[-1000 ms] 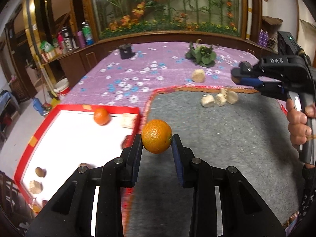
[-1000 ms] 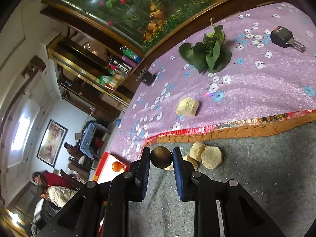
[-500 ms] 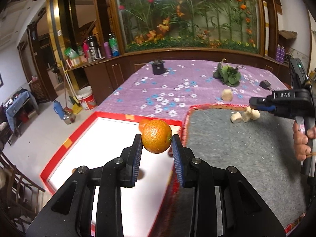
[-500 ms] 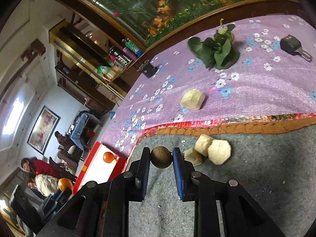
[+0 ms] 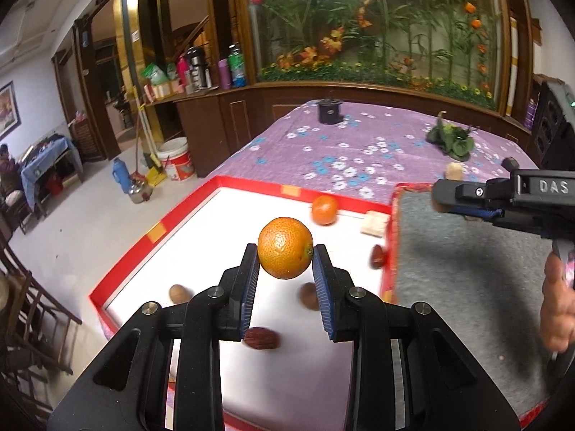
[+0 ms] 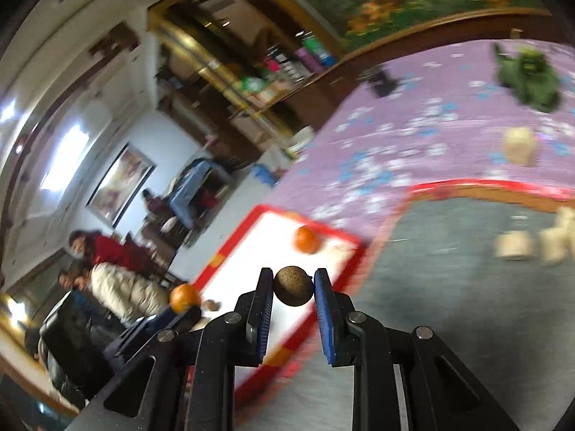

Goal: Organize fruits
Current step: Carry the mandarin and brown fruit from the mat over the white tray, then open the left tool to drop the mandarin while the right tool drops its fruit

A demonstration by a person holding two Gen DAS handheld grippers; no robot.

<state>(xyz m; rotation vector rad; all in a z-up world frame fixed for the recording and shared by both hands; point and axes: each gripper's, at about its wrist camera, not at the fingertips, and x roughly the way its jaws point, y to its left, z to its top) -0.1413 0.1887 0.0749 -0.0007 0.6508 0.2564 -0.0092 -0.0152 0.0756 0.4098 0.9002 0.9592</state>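
Left hand-held gripper [image 5: 285, 262]: closed on an orange [image 5: 285, 248], pads pressing its two sides, the fruit held clear above the white floor of the red-rimmed tray [image 5: 151, 239]. Judged purpose: the fruit is being carried over the tray for setting down with the produce already there.

Right hand-held gripper [image 6: 293, 287]: closed on a small round brown fruit [image 6: 293, 286], gripped at its widest part. It hangs above the grey mat [image 6: 449, 287], just beside the tray's near corner. Judged purpose: a second delivery to the same tray.

Contents of the tray, left wrist view: a second orange [image 5: 324, 209] near the far rim, a pale block [image 5: 373, 222] beside it, a dark red fruit [image 5: 377, 255] against the rim next to the mat, two brown round fruits [image 5: 178, 292] and another dark red fruit [image 5: 260, 337] nearer the camera.

Differences between views: the left wrist view alone shows the tray's small items and the person's hand [image 5: 557, 305] on the right tool's handle. The right wrist view, heavily blurred, alone shows pale chunks [image 6: 514, 246] lying on the mat away from the tray, and people seated in the room beyond the tray. Both views show leafy greens [image 5: 451, 140] on the purple flowered cloth [image 5: 359, 143] beyond the tray.
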